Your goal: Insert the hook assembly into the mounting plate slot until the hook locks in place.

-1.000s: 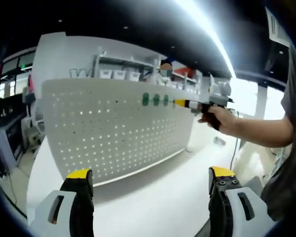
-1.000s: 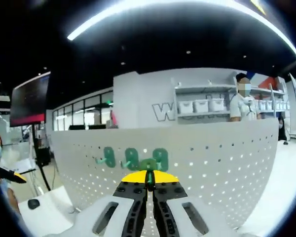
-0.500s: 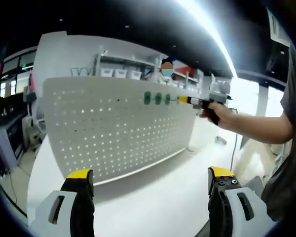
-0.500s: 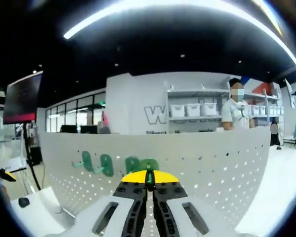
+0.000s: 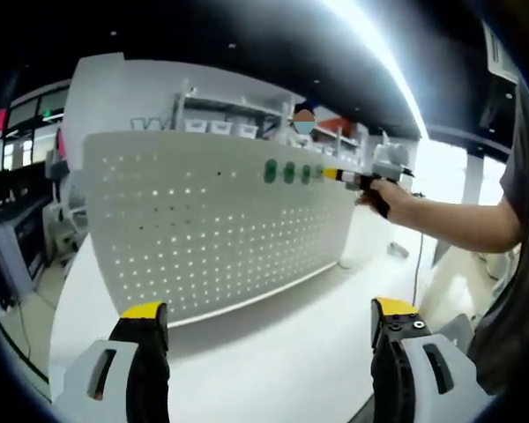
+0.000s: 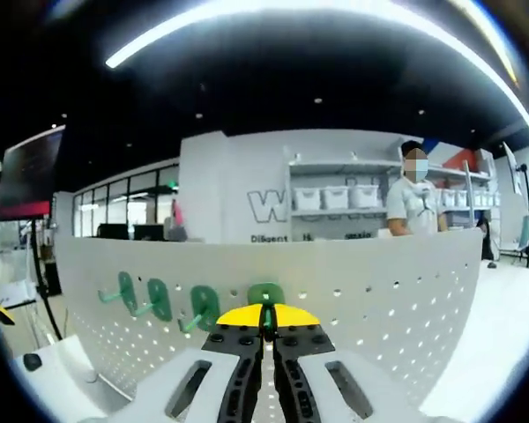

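In the left gripper view, the left gripper [image 5: 269, 328] sits low and close, with its two yellow-tipped jaws far apart and nothing between them. Under them is a white table [image 5: 273, 352]. Standing on the table a bit farther off is the white board [image 5: 203, 229], full of little holes. Three green hooks [image 5: 288, 172] sit in a row near its top edge. Just beside them on the right, the right gripper [image 5: 331, 174] touches the board with its tip, held by a hand [image 5: 383, 196].

In the right gripper view, the right gripper [image 6: 266, 321] has its jaws squeezed together on a green hook [image 6: 265, 296]. That hook is right up against the board [image 6: 370, 300], near the top. Three more green hooks [image 6: 159, 300] stick out of the board to its left. Far behind the board are shelves [image 6: 335, 196] with white bins, and a person [image 6: 409, 204] stands next to them.
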Action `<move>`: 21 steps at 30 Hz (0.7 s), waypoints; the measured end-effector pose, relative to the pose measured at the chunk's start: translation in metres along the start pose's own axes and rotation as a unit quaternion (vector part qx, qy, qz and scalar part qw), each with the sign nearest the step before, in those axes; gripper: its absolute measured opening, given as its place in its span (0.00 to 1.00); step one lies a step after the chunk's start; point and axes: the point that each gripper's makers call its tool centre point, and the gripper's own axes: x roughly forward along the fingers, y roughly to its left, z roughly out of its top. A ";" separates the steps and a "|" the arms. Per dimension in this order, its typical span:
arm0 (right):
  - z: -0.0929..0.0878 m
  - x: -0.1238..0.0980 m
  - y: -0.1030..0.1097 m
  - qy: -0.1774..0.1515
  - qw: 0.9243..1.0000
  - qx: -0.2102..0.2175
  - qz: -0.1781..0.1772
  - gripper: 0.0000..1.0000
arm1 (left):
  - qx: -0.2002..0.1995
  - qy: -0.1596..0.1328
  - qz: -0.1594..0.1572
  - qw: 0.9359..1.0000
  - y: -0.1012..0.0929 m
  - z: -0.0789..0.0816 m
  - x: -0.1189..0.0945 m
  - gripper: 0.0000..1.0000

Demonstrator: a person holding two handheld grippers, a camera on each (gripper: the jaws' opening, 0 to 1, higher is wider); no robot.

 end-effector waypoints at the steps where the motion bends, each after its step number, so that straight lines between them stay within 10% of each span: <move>1: 0.000 0.000 0.001 -0.001 1.000 0.001 0.001 0.00 | -0.003 0.000 0.000 1.000 0.000 0.000 0.000 0.97; 21: -0.002 0.002 -0.002 -0.025 0.999 0.022 -0.016 0.00 | -0.005 0.004 0.003 1.000 0.003 -0.003 0.003 0.95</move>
